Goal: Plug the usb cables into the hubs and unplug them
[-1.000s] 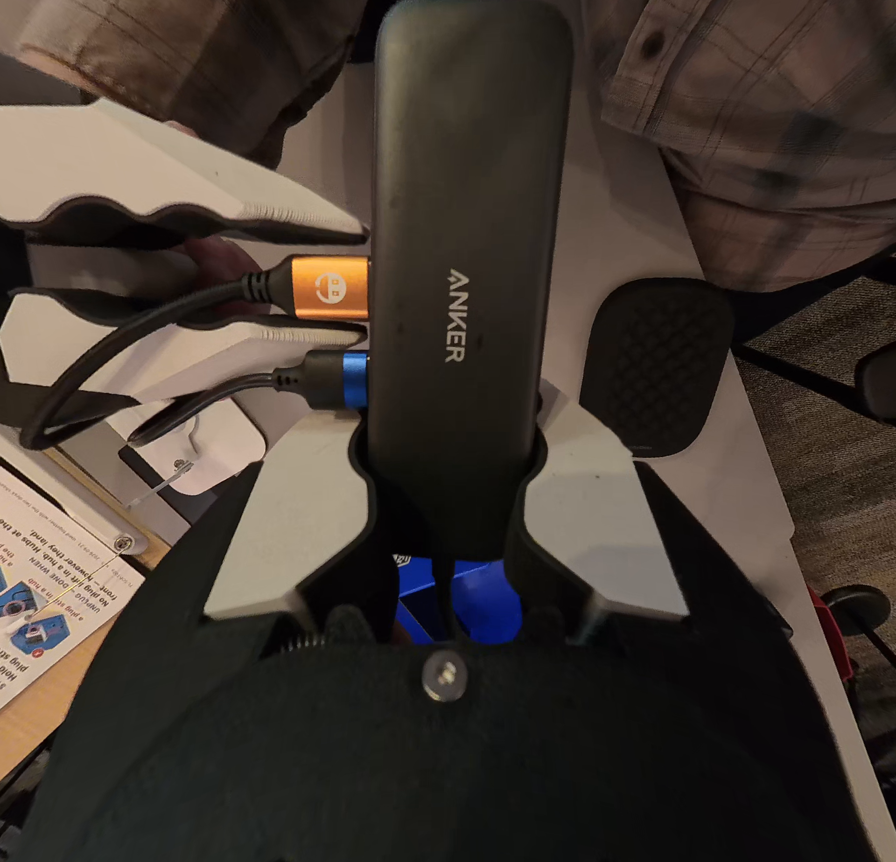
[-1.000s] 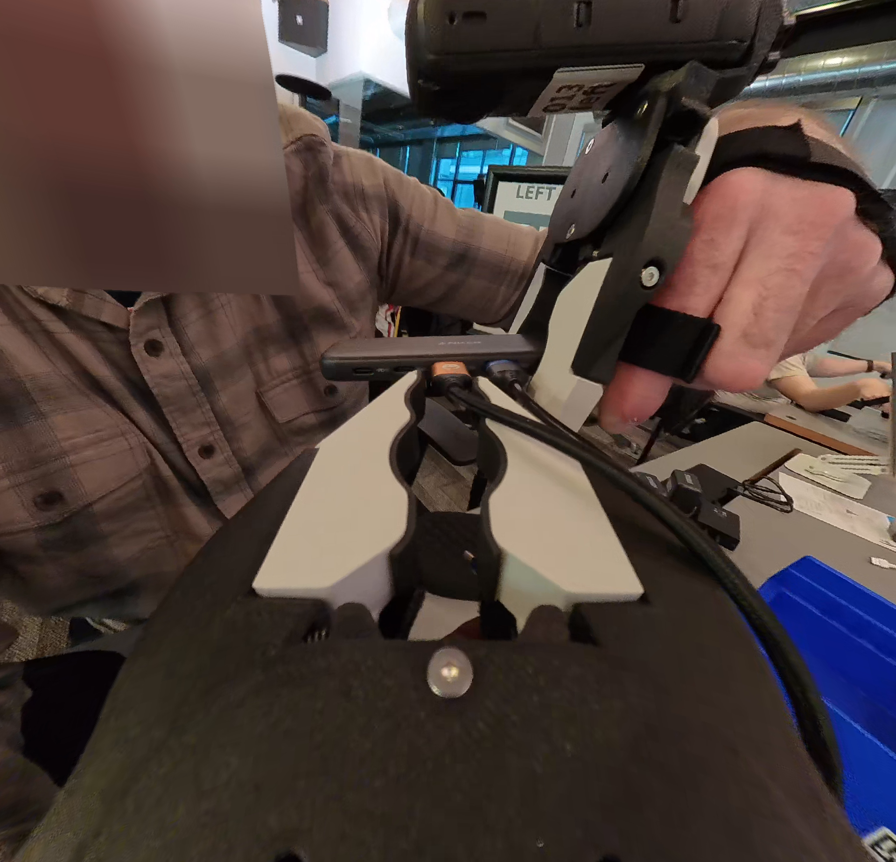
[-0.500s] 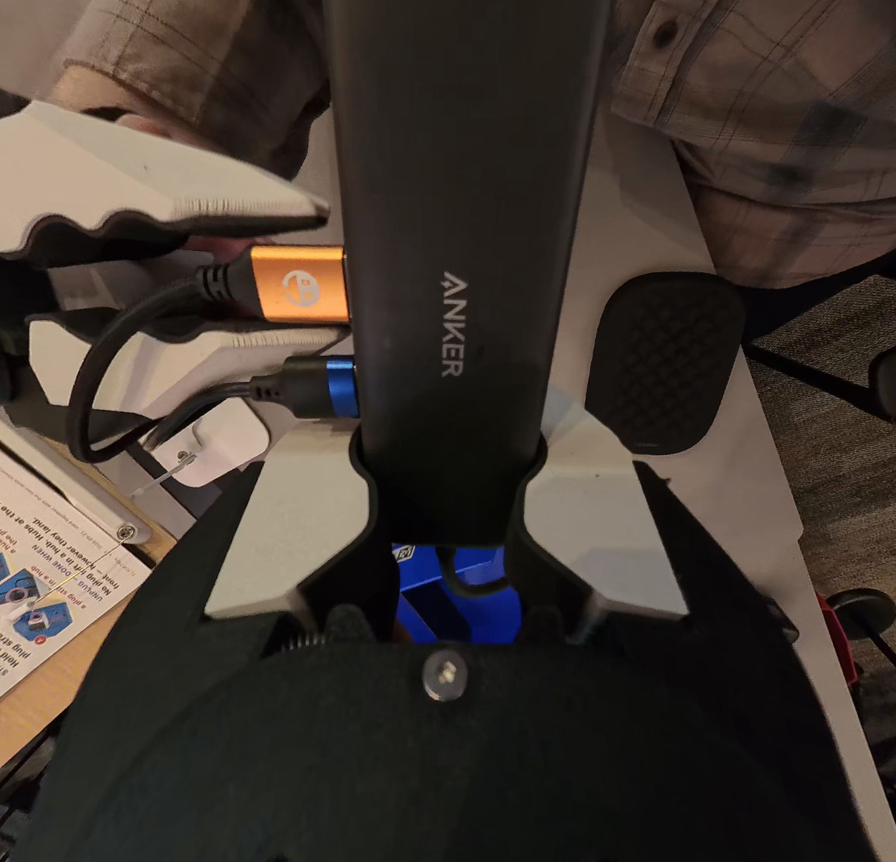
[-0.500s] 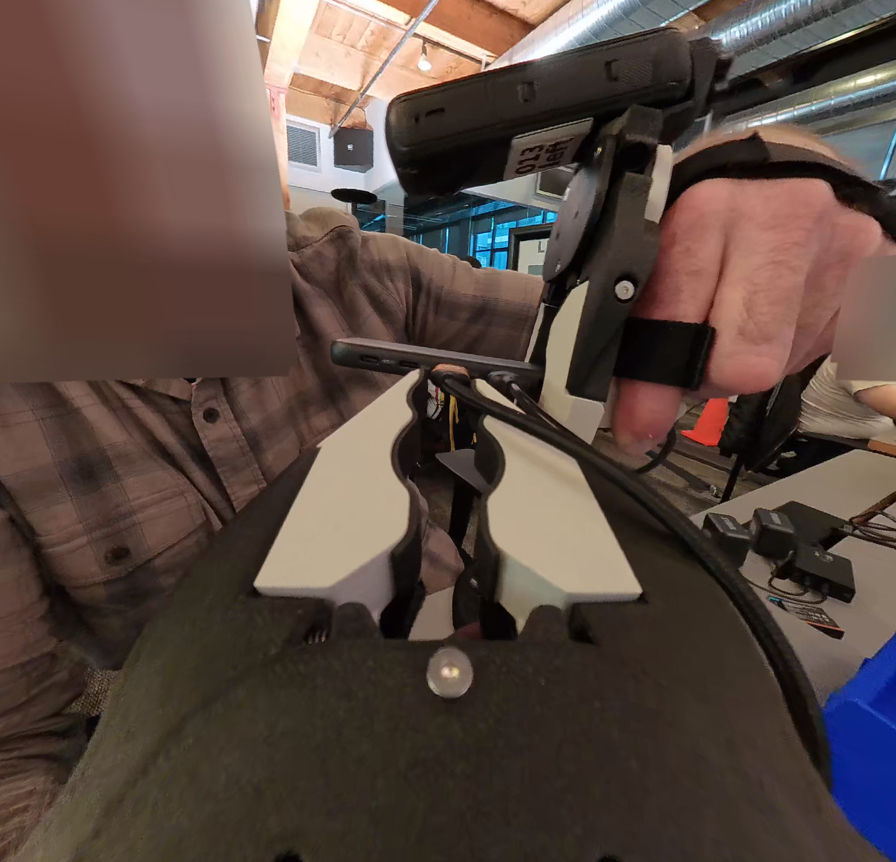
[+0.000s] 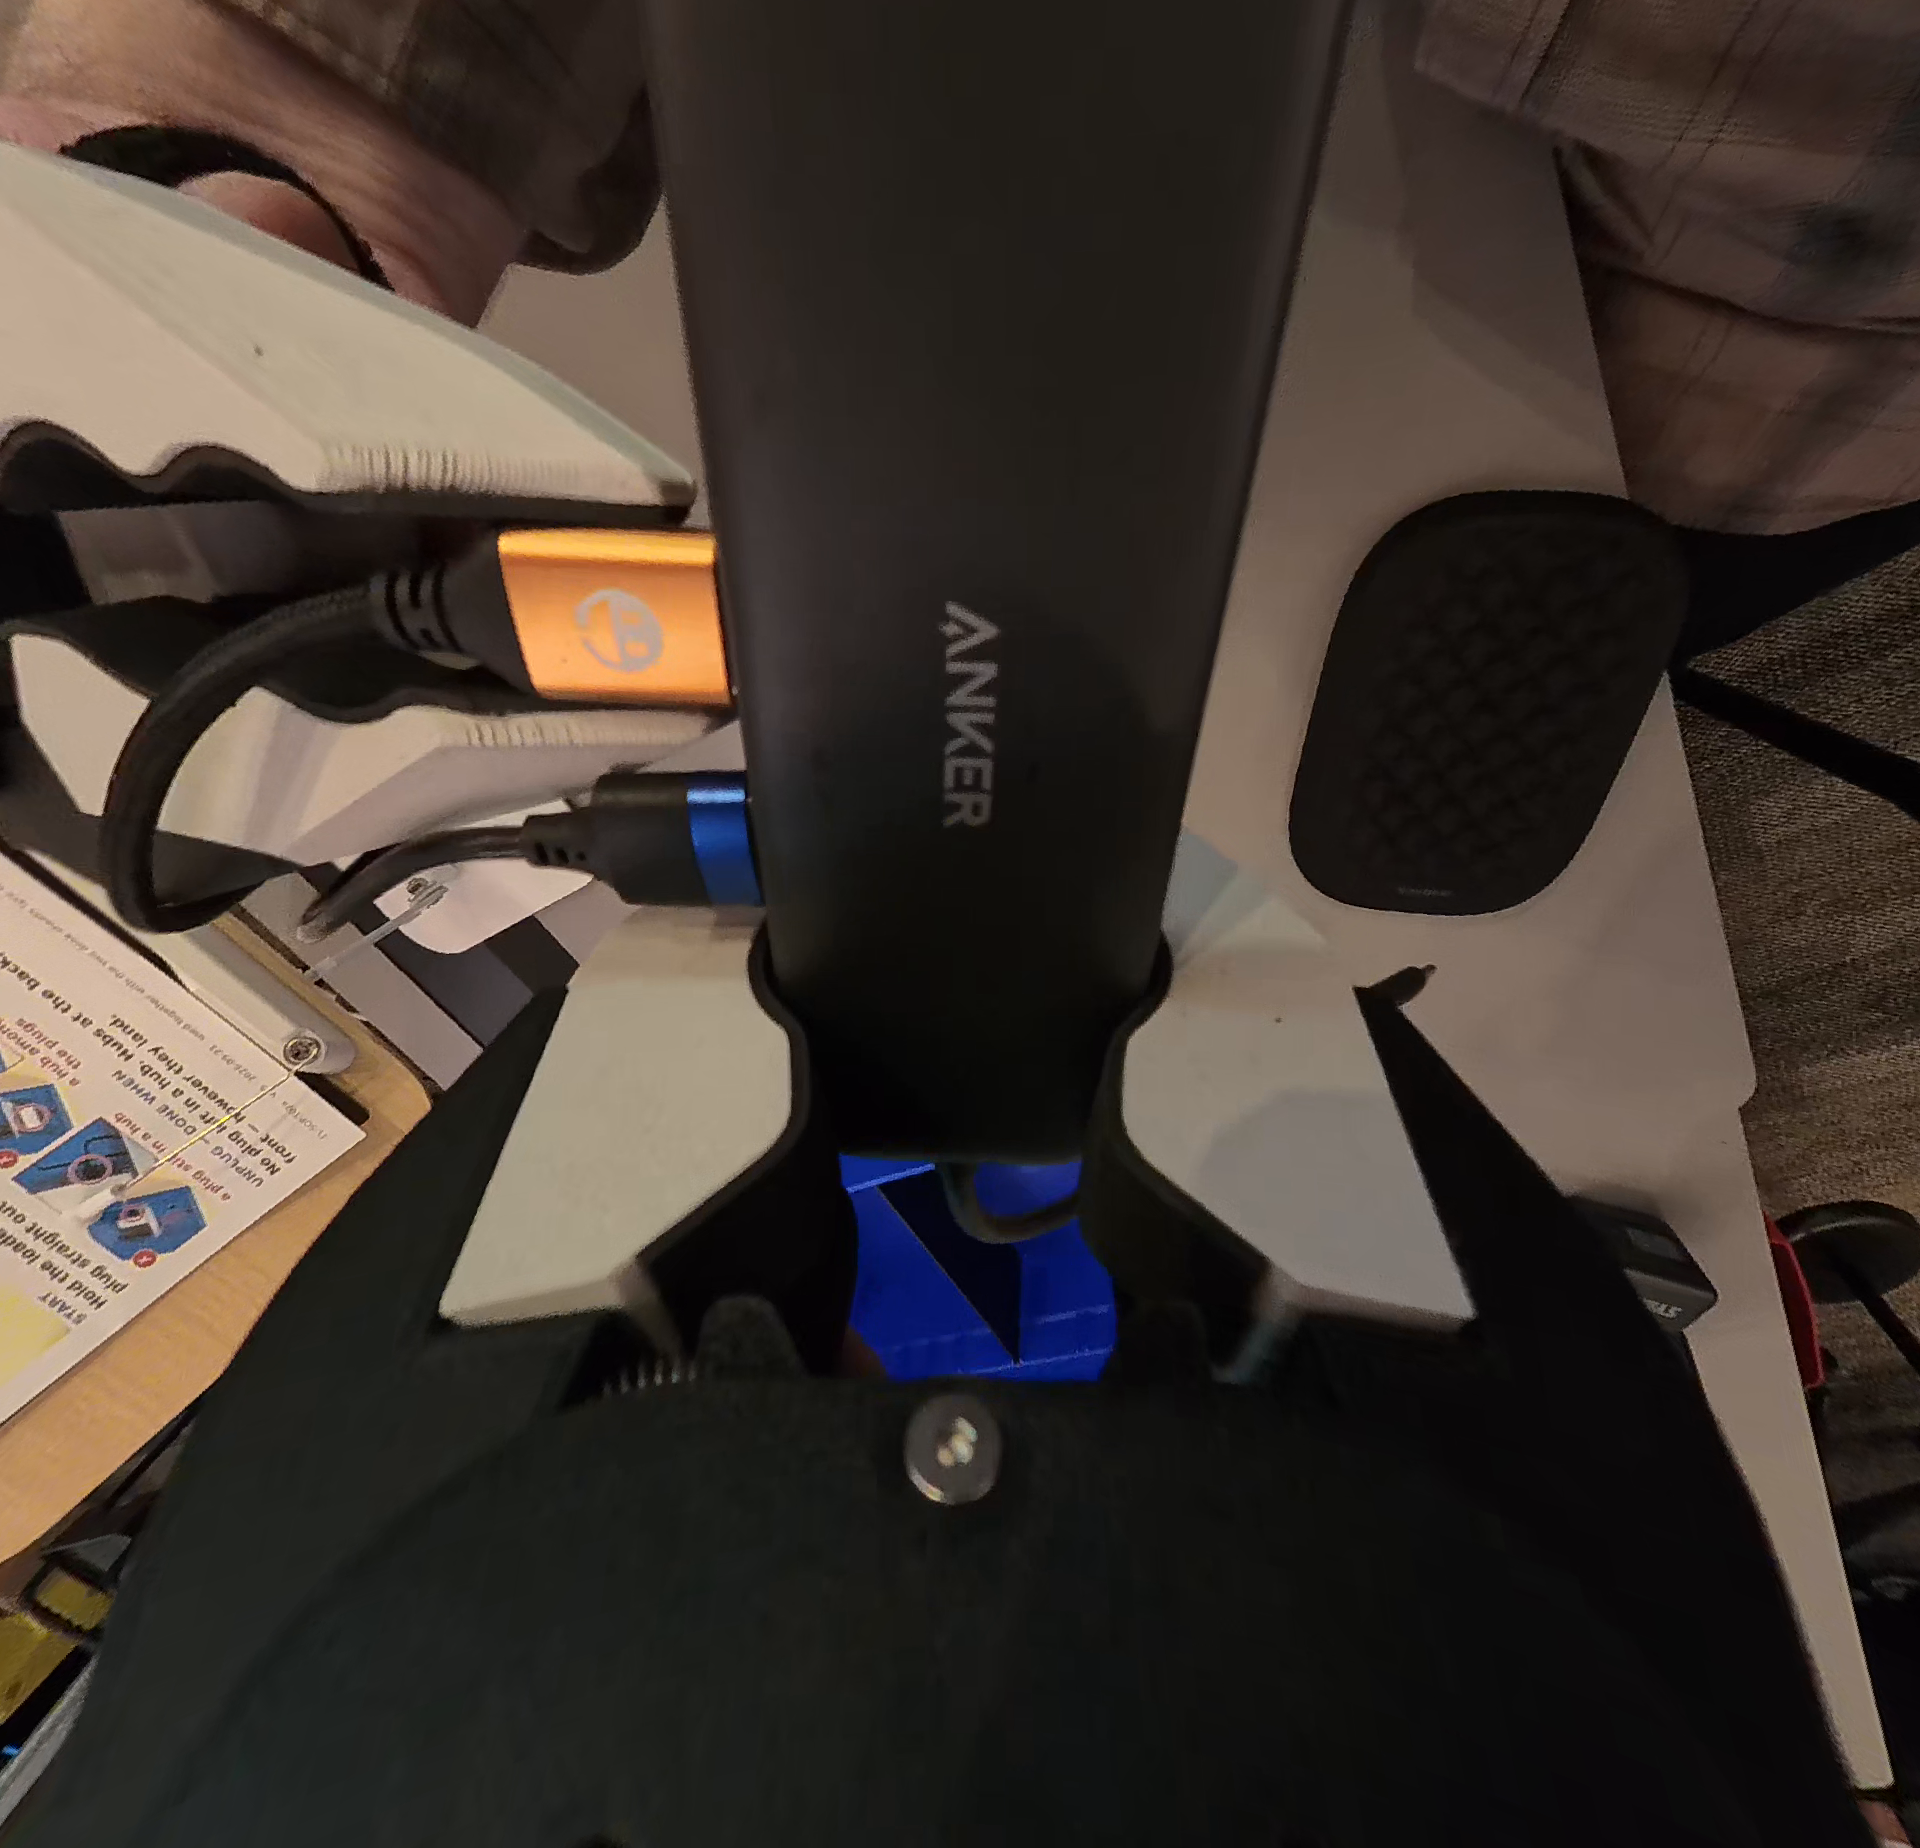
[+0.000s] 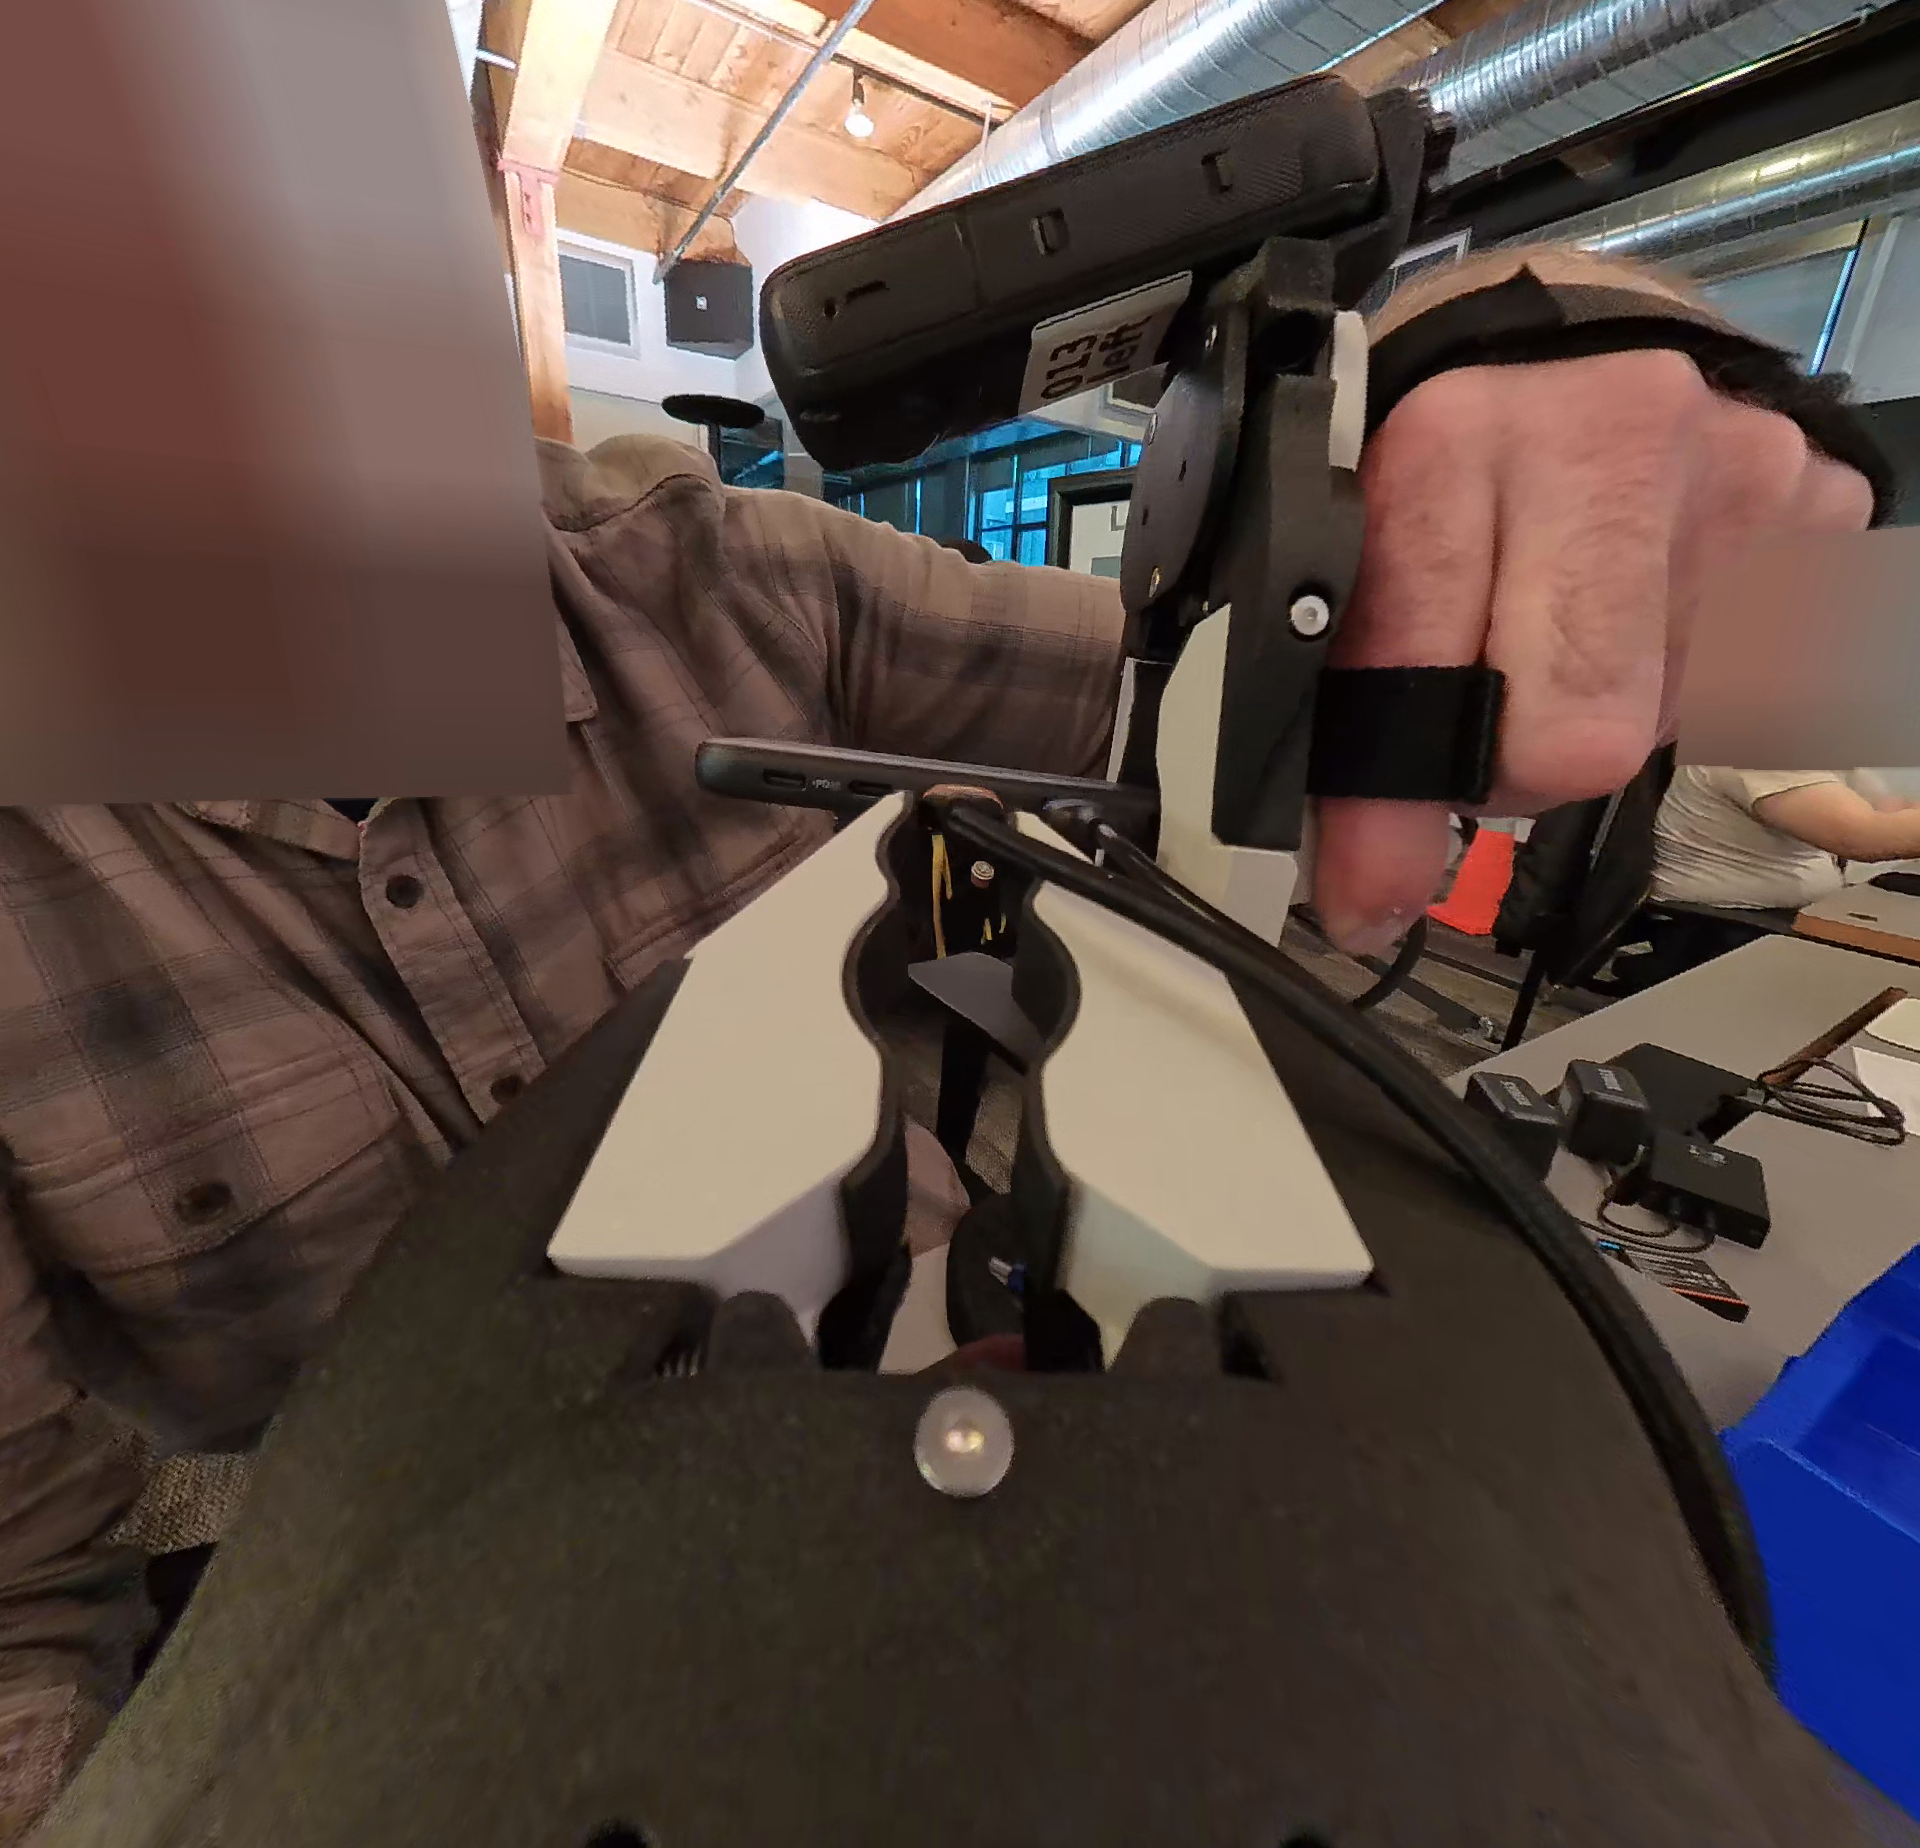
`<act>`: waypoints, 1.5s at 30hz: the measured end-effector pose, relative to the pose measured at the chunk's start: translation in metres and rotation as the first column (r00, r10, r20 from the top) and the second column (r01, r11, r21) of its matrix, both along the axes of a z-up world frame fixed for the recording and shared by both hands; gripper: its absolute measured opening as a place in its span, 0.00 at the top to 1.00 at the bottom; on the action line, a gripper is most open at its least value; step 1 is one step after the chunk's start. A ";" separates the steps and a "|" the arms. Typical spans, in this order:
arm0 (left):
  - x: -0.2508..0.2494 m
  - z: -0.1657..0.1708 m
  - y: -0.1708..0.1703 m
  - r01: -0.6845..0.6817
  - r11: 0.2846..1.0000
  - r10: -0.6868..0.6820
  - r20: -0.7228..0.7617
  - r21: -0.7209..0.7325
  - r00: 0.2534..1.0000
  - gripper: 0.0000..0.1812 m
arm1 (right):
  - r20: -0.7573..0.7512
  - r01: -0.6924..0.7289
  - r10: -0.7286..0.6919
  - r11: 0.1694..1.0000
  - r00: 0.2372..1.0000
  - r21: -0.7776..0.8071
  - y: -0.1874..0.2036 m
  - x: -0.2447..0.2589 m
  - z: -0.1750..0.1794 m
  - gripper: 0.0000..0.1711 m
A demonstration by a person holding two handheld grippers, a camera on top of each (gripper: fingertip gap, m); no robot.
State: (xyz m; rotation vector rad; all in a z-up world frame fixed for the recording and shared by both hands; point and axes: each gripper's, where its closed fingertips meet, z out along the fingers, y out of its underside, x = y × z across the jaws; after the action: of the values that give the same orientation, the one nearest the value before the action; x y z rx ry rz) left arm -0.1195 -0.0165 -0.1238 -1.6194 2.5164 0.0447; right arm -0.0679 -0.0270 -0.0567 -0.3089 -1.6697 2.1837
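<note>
Altogether one long dark-grey slab-shaped USB hub (image 5: pixel 977 551) shows, with two plugs seated in its side: an orange metal-shelled plug (image 5: pixel 613 616) on a thick black braided cable (image 6: pixel 1351 1029), and nearer the hub's clamped end a blue-collared black plug (image 5: pixel 686 840) on a thinner black cable.

Nearest the hub, the left gripper (image 5: pixel 961 1045) has its two white fingers with black wavy pads closed around the hub's near end, holding it in the air and pointing away from its camera. From the right wrist view that gripper hangs downward onto the hub's end, a person's bare hand (image 6: pixel 1579 593) strapped into its handle, and the hub lies roughly level.

Beside the hub, the right gripper (image 6: pixel 961 822) reaches in from the port side. Its white fingers (image 5: pixel 343 406) stand one on each side of the orange plug with a narrow gap between them; whether the pads actually pinch the plug I cannot tell.

Below the hub lies a pale grey tabletop (image 5: pixel 1475 364) with a black textured rounded pad (image 5: pixel 1475 707), a blue plastic bin (image 6: pixel 1839 1507) and a printed instruction sheet (image 5: pixel 114 1154). Beyond the hub is a plaid shirt (image 6: pixel 260 1019).
</note>
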 end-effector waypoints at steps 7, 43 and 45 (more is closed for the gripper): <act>-0.005 0.001 0.006 -0.002 0.999 0.004 -0.040 0.054 0.999 0.69 | 0.030 -0.015 0.016 0.999 0.999 -0.042 0.003 -0.003 0.002 0.93; 0.001 0.000 0.001 0.008 1.000 -0.008 0.018 -0.014 1.000 0.69 | -0.043 0.107 -0.104 0.990 0.994 0.087 0.004 -0.001 -0.010 0.92; 0.003 -0.001 -0.002 0.012 0.999 -0.011 0.033 -0.040 0.999 0.69 | -0.056 0.119 -0.113 0.986 0.992 0.115 0.002 -0.001 -0.013 0.92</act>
State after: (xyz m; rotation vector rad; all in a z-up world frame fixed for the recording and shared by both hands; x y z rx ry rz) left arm -0.1160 -0.0187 -0.1243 -1.6072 2.5175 -0.0335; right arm -0.0686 -0.0247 -0.0701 -0.3096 -1.7020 1.9837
